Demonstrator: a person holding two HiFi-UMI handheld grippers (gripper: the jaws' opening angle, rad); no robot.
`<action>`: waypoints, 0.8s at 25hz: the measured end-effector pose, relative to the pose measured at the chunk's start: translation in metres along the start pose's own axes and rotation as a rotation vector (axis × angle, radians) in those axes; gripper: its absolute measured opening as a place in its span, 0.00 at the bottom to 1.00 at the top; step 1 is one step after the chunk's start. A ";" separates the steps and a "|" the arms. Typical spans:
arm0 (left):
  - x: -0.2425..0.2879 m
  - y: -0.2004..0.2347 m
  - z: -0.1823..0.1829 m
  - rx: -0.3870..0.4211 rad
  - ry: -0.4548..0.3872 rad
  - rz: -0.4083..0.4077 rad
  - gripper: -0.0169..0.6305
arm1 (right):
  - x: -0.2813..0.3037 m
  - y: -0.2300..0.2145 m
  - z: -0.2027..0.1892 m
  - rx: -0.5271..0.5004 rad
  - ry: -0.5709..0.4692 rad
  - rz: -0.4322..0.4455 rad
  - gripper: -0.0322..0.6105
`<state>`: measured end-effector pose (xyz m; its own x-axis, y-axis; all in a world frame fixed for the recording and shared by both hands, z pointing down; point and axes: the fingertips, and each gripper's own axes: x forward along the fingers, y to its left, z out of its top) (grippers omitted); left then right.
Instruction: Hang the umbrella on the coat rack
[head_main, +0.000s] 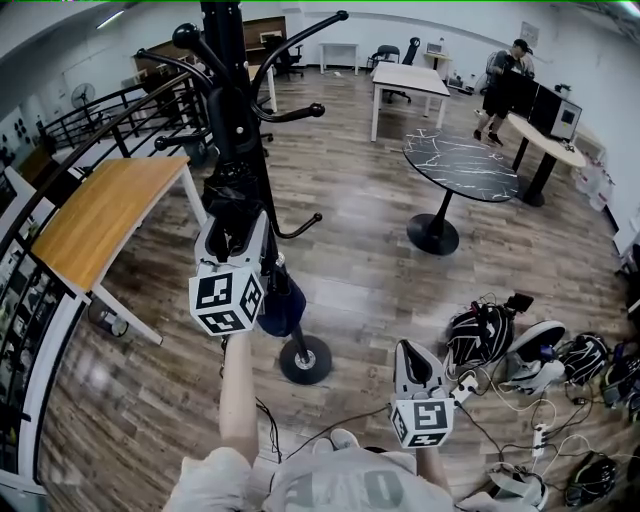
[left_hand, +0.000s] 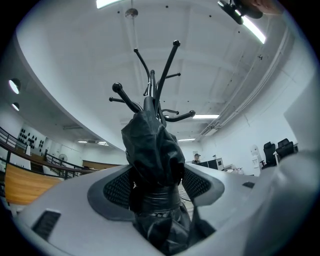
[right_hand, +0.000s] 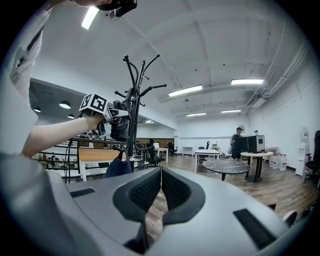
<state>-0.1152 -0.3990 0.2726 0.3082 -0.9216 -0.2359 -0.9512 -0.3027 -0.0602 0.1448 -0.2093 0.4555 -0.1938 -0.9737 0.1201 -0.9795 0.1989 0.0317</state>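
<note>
**Umbrella clasped at the coat rack by the left gripper**

Head view: the umbrella (head_main: 232, 190), a black folded bundle, is seen against the pole of the coat rack (head_main: 225, 60). It is clasped by the left gripper (head_main: 235, 225), with the left forearm stretched forward and raised. The right gripper (head_main: 410, 352) is held low and well apart from the rack. A round black table (head_main: 460, 165) stands beyond.

Left gripper view: both pads (left_hand: 120, 187) are pressed on the umbrella (left_hand: 152, 155), whose fabric bulges over them. The rack's hooks (left_hand: 168, 65) rise just behind.

Right gripper view: the jaws of the right gripper (right_hand: 161, 187) are closed together with nothing between them. It is pointed roughly level toward the rack (right_hand: 132, 100). The umbrella (right_hand: 120, 131) is noted beside the pole, below the upper hooks. Whether it rests on a hook cannot be determined.
</note>
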 end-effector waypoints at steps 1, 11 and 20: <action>0.000 -0.001 0.001 -0.009 0.000 -0.003 0.46 | 0.000 0.000 0.000 0.001 -0.002 0.002 0.10; -0.022 -0.006 0.074 0.097 -0.155 0.024 0.50 | 0.003 0.007 0.006 -0.002 -0.027 0.051 0.10; -0.079 -0.022 0.130 0.198 -0.277 0.039 0.40 | 0.020 0.033 0.039 -0.044 -0.112 0.151 0.10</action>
<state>-0.1211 -0.2877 0.1668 0.2811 -0.8225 -0.4944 -0.9553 -0.1905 -0.2262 0.1065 -0.2264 0.4203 -0.3459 -0.9382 0.0154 -0.9359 0.3461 0.0658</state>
